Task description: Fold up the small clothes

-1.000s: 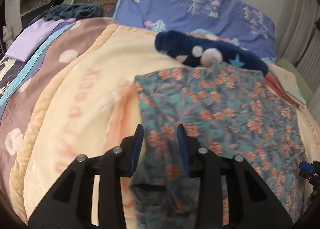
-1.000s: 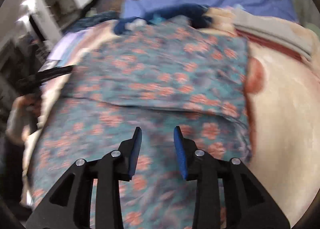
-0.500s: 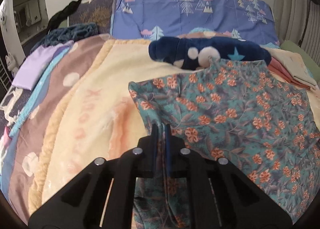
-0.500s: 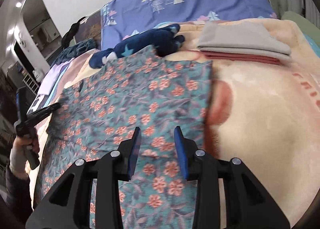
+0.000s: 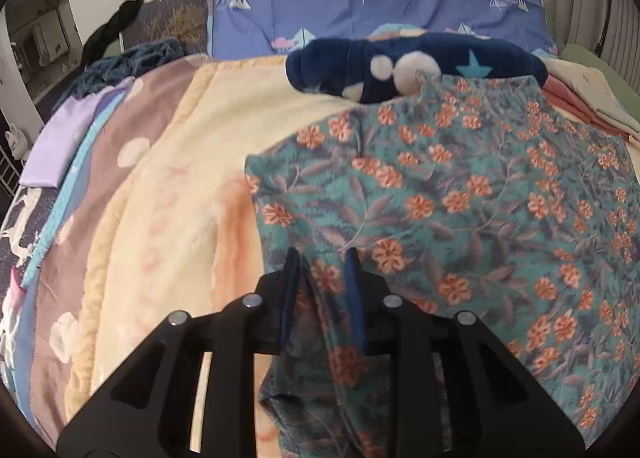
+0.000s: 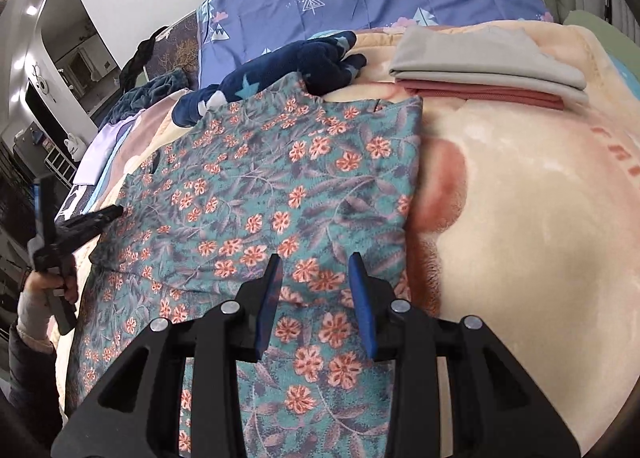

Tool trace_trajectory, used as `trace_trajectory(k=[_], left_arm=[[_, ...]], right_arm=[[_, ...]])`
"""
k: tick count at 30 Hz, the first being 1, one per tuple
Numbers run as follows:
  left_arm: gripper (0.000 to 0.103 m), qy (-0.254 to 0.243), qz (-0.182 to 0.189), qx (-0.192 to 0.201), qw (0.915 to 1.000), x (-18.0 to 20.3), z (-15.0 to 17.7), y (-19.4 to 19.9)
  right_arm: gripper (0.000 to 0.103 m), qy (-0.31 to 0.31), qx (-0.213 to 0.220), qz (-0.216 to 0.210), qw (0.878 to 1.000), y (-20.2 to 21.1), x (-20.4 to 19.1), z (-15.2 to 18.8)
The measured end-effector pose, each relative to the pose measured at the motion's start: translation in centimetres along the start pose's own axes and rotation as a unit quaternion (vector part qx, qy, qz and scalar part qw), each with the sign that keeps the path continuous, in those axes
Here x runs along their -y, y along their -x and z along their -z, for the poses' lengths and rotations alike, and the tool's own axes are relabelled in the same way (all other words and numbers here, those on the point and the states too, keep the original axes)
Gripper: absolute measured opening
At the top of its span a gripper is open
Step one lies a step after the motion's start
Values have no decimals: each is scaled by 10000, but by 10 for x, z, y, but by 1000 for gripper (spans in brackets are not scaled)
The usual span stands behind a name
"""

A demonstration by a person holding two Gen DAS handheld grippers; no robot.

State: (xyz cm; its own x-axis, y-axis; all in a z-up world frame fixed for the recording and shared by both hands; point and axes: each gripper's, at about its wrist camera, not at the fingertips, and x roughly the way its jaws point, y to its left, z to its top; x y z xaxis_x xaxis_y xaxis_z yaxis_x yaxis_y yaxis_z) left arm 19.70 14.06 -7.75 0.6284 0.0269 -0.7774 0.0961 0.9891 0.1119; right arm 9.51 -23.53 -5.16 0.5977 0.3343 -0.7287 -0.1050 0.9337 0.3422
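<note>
A teal garment with orange flowers (image 5: 460, 198) lies spread on the cream blanket (image 5: 180, 178). My left gripper (image 5: 322, 254) is at the garment's near left edge. Its jaws are opening, with a raised fold of the fabric loose between them, not pressed. In the right wrist view the same garment (image 6: 260, 186) fills the middle, and my right gripper (image 6: 316, 258) hovers open over its near right part with nothing pinched. The left gripper (image 6: 116, 212) shows there at the garment's left edge, held by a hand in a sleeve.
A dark blue fleece item (image 5: 420, 66) lies at the garment's far edge. A folded grey and pink stack (image 6: 480, 58) sits at the back right. A lilac cloth (image 5: 56, 146) lies far left. Bare blanket (image 6: 520, 218) extends right of the garment.
The left jaws shut on the garment's left edge half a second ago and have parted again. The right gripper shifted over the garment and then held still, jaws unchanged.
</note>
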Motion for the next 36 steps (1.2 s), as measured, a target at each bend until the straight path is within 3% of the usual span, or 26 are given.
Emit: trace_trajectory(k=[4,9,10,12,18,21,23,26,27,28,31,36], left_arm=[[20,168,315,91,9993,-9,5,1],[18,46,305,104,9995,-7,6,3],[5,13,304,150,9994,-6,6,5],[2,-6,239,252,9994,-4,3,11],[2,117,481,1200,9915,1,-31,67],[2,185,372,1581,9865,-2,-50,81],[3,166,47,1409,9899,-4,-56,62],[9,246,-129,489,9984,-10,-42,10],[10,207,-234,255,9992,-9,-33,-4],[14,143,-251,68,9996,-7,-23,-14],[15,-8,-272,156,9995,-2,-5,-15],[31,42,-449,131,9989,-7,-4,-14]], right_arm=[[35,-36,-21,47,10000,-2,3,0],[35,-38,-9,49,10000,-1,4,0],[35,-33,-6,62,10000,-1,4,0],[35,-64,7,75,10000,-1,5,-1],[35,-12,179,106,9998,3,2,-22],[35,45,367,79,9993,-1,1,-39],[35,51,409,121,9991,-11,4,-48],[35,112,119,599,9981,-43,16,-56],[35,63,-58,906,9958,-56,24,-57],[35,-28,-102,939,9955,-61,31,-57],[35,-287,27,647,9975,-54,40,-61],[40,-302,276,201,9990,-44,34,-75]])
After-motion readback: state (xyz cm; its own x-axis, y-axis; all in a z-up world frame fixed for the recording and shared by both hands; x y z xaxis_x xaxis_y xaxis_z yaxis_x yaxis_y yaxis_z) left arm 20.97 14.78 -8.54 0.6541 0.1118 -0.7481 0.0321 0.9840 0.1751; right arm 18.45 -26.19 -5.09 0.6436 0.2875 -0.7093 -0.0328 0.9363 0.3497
